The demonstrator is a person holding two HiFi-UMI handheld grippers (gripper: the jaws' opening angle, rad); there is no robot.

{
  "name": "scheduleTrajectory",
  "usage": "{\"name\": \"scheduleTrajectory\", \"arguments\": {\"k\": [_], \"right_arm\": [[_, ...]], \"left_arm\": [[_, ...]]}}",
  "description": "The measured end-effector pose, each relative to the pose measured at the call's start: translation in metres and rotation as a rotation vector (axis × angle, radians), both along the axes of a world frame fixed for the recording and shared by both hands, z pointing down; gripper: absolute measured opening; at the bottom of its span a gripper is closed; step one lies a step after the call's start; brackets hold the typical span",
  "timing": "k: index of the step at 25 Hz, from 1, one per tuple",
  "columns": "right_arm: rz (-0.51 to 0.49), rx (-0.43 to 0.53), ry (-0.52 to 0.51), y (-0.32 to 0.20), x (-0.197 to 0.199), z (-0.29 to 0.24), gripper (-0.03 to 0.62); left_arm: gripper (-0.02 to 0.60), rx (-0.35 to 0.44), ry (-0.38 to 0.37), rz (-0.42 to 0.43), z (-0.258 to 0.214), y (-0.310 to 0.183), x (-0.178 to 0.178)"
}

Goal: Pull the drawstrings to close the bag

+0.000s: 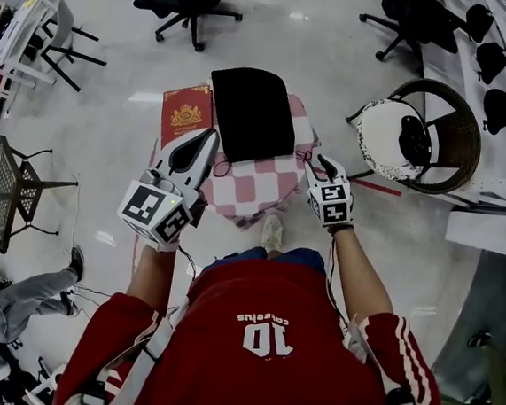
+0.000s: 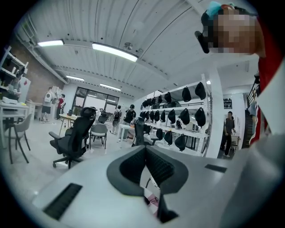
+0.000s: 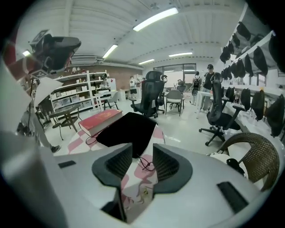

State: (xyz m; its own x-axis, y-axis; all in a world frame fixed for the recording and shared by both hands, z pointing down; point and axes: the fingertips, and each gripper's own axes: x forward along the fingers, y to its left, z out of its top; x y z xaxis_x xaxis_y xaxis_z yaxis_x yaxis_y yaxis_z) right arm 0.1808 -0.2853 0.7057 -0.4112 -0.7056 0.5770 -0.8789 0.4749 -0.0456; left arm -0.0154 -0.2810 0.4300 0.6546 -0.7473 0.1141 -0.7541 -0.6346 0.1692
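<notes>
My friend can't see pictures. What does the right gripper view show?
The right gripper has its two grey jaws open and empty, aimed at a black bag lying flat on a pink-and-white checked cloth, with the drawstring showing in the gap between them. A red book lies beside the bag on its left, with office chairs behind.
</notes>
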Motion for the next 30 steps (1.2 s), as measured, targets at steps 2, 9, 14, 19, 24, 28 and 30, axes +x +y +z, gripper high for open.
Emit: {"name": "scheduleTrajectory", "arguments": {"k": [2,9,14,19,24,28,30], "right_arm": [[-0.022,-0.013,0.026,-0.005,-0.002,0.012,0.132],[-0.003,-0.122,0.06,-0.023,0.0,0.07,0.132],[0.004,-0.171,0.06,-0.033,0.001,0.096,0.132],[0.006,-0.208,0.059,-0.042,0.002,0.111,0.132],[-0.007,-0.231,0.07,-0.047,0.001,0.12,0.126],[-0.013,-0.218,0.111,-0.047,0.002,0.124,0.094],[-0.029,-0.218,0.135,-0.045,-0.001,0.124,0.086]], "left_arm": [[0.009,-0.015,-0.005,-0.006,0.004,-0.005,0.002],[0.009,-0.041,-0.011,-0.018,0.021,-0.019,-0.002],[0.009,-0.067,-0.028,-0.035,0.031,-0.03,-0.004],[0.009,-0.082,-0.04,-0.041,0.038,-0.037,-0.006],[0.009,-0.096,-0.047,-0.048,0.043,-0.043,-0.008],[0.009,-0.11,-0.046,-0.058,0.042,-0.047,-0.008],[0.009,-0.11,-0.046,-0.058,0.042,-0.049,-0.008]]}}
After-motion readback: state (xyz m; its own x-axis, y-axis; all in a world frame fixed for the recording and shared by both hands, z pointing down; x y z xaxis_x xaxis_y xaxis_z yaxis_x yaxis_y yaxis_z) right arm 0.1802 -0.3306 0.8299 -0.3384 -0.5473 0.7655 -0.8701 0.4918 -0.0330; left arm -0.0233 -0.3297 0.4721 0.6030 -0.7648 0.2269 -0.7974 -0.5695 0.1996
